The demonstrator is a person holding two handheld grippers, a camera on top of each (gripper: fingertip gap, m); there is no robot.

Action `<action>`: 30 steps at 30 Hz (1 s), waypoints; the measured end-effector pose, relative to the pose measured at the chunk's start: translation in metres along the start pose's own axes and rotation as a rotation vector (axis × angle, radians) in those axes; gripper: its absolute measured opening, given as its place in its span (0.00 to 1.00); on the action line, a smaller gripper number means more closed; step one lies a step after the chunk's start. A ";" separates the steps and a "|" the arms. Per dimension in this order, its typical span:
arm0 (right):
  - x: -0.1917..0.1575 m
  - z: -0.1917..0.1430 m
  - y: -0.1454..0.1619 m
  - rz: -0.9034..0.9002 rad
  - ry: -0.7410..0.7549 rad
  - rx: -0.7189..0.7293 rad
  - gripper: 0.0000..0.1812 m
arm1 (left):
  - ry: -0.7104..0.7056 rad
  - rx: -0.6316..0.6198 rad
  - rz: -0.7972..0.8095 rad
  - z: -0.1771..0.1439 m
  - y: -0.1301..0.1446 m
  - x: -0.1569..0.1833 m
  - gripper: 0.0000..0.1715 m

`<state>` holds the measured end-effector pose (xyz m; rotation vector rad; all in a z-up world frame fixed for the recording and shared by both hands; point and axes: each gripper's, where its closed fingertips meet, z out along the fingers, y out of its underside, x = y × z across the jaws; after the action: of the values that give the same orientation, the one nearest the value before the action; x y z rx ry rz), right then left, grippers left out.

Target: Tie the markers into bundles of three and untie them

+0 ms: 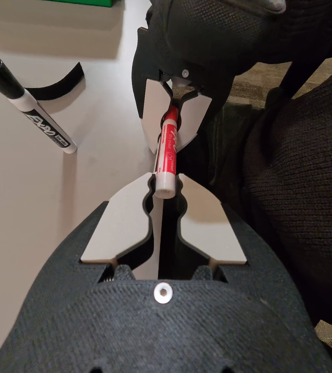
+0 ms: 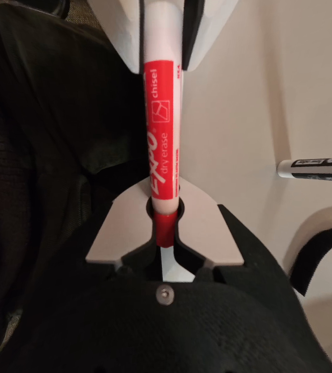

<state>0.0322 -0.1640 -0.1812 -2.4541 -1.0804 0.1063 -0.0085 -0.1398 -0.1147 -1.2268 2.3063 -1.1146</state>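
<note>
Your left claw (image 1: 166, 188) has the white butt end of the red dry-erase marker (image 1: 166, 153) sitting between its tips, jaws only partly drawn in, contact uncertain; your right claw (image 2: 165, 203) pinches the same marker at its red cap end. Held across the desk (image 1: 29, 201) edge, the marker looks mid-handover, gathering not yet finished. Next, you need to lay it beside the black marker (image 1: 29, 105), which rests near the black hook-and-loop strap (image 1: 60, 86), for bundling.
</note>
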 end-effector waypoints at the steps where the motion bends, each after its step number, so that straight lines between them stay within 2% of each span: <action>1: 0.000 0.000 0.000 -0.001 -0.001 -0.003 0.08 | 0.002 0.002 -0.003 0.001 0.000 0.000 0.11; 12: 0.003 0.001 0.005 0.018 0.010 -0.036 0.08 | -0.029 0.002 -0.017 0.007 0.003 -0.005 0.12; 15: 0.004 -0.001 0.008 0.032 0.013 -0.047 0.08 | -0.062 -0.017 -0.031 0.006 0.011 -0.011 0.23; 19: 0.004 -0.005 0.012 0.063 0.005 -0.071 0.08 | -0.057 -0.020 -0.056 0.008 0.014 -0.013 0.27; 23: 0.004 -0.007 0.015 0.089 -0.004 -0.079 0.08 | -0.066 -0.023 -0.055 0.012 0.016 -0.014 0.27; 30: 0.010 -0.006 0.022 0.166 -0.016 -0.088 0.08 | -0.107 0.042 -0.061 0.004 0.009 -0.024 0.14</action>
<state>0.0555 -0.1723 -0.1847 -2.6238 -0.9045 0.1331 0.0024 -0.1196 -0.1264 -1.3161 2.1698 -1.0838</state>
